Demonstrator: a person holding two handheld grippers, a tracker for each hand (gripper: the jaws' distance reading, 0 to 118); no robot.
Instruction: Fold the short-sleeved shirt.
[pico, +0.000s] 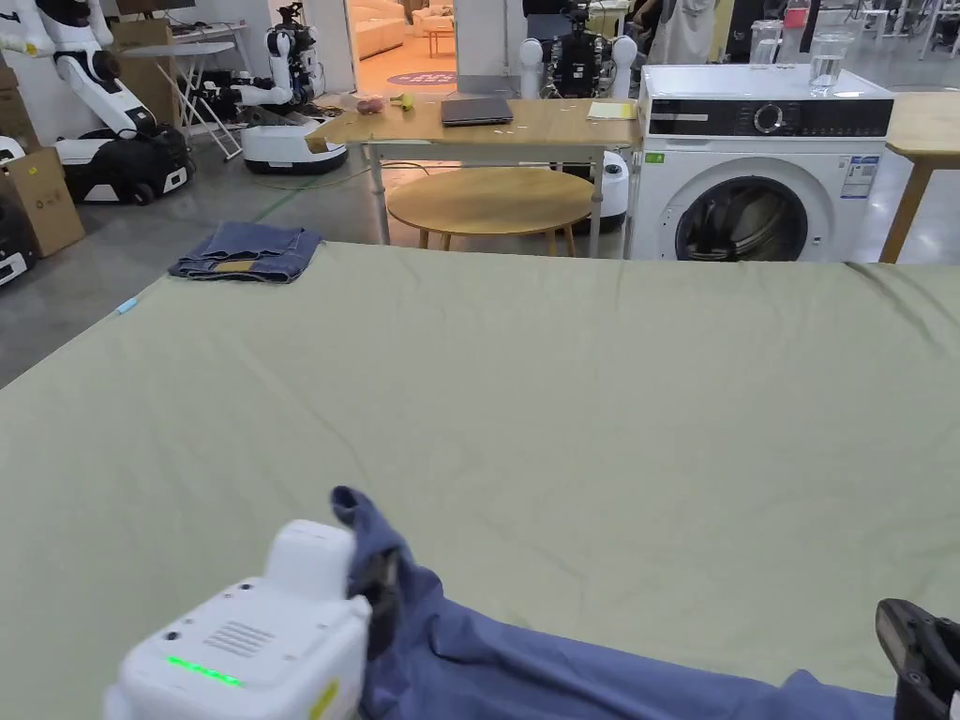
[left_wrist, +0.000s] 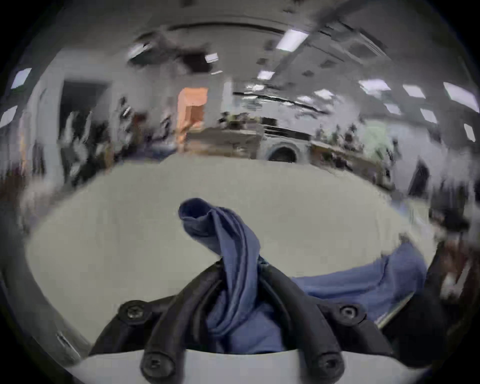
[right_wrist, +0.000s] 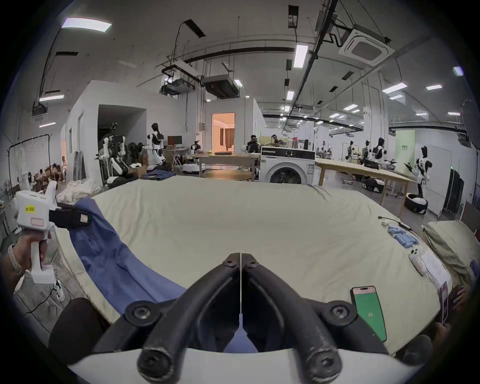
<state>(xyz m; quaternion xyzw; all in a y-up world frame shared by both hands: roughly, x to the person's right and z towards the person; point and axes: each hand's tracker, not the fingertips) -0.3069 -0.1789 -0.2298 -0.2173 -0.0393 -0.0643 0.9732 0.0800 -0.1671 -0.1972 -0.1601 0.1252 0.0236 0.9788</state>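
A blue short-sleeved shirt (pico: 525, 666) lies rumpled along the near edge of the pale green sheet (pico: 562, 394). My left gripper (pico: 380, 581) is shut on a bunched part of it at the near left. In the left gripper view the fabric (left_wrist: 220, 233) pokes up past the closed jaws of the left gripper (left_wrist: 240, 262). The right gripper view shows that left gripper (right_wrist: 83, 220) lifting the shirt (right_wrist: 111, 259) off the sheet. My right gripper (right_wrist: 241, 259) has its jaws pressed together with nothing showing between the tips; it hovers over the shirt's right end. Its black jaw (pico: 914, 656) sits at the near right.
Folded jeans (pico: 248, 251) rest on the far left corner. A phone (right_wrist: 368, 314), a white remote (right_wrist: 417, 262) and several small blue items (right_wrist: 402, 237) lie on the right side by a pillow (right_wrist: 452, 244). A washing machine (pico: 759, 178) and a round table (pico: 492, 202) stand beyond.
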